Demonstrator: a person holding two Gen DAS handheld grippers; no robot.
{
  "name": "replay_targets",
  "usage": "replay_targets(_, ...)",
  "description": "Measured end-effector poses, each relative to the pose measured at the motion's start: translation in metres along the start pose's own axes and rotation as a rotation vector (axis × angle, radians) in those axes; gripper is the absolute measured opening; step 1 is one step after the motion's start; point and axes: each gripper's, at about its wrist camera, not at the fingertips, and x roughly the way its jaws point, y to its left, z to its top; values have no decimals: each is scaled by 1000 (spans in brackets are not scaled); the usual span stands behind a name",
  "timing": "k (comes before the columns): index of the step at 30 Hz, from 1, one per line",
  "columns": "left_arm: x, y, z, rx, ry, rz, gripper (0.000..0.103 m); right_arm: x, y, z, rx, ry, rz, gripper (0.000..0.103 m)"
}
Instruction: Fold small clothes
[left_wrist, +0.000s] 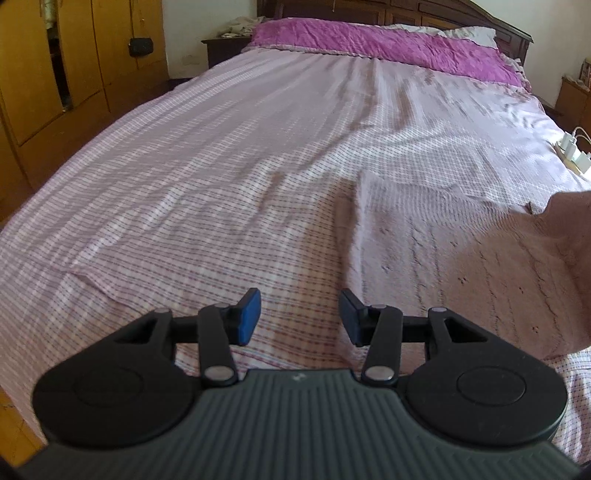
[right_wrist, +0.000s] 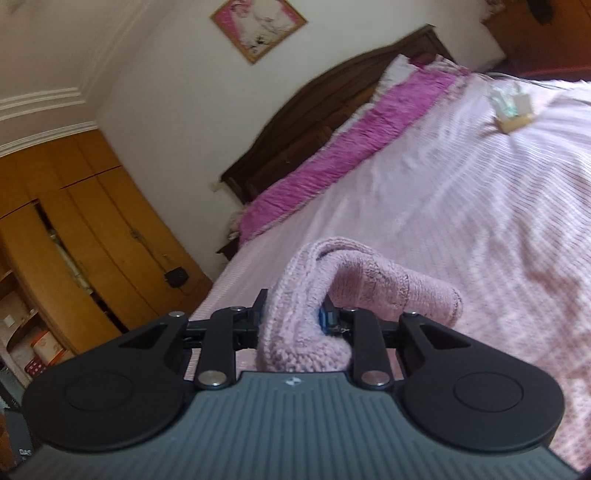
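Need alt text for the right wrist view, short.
The right hand-held gripper is shut on a bunched pink knitted garment, lifted above a bed with a pink checked sheet. A purple blanket, dark headboard and wooden wardrobe lie behind.

Soft daylight, motion blur throughout, strong fisheye bending at edges.

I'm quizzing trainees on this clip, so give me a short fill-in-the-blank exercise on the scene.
1. The right hand-held gripper is shut on a pink knitted ____.
2. The left hand-held gripper holds ____.
3. The blanket at the headboard is ____ in colour.

Missing words: garment; nothing; purple
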Motion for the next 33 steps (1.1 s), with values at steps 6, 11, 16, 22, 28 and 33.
replay_targets(6,-4,18,1,-28,-15,11,48,14,55,-5,-58,11,65,27)
replay_targets(11,-6,32,1,-49,-21,15,48,34,101,-23,-103,46,82,27)
replay_targets(16,-11,45,-1,-70,-35,16,48,67,139,-57,-153,119,86,27)
replay_targets(22,-11,64,-6,-112,-39,16,48,103,180,-110,-255,216,73,27)
replay_targets(28,-8,77,-12,-133,-30,12,48,136,205,-171,-430,351,15,27)
replay_targets(33,-9,86,-15,-141,-33,10,48,141,222,-202,-547,385,-8,34)
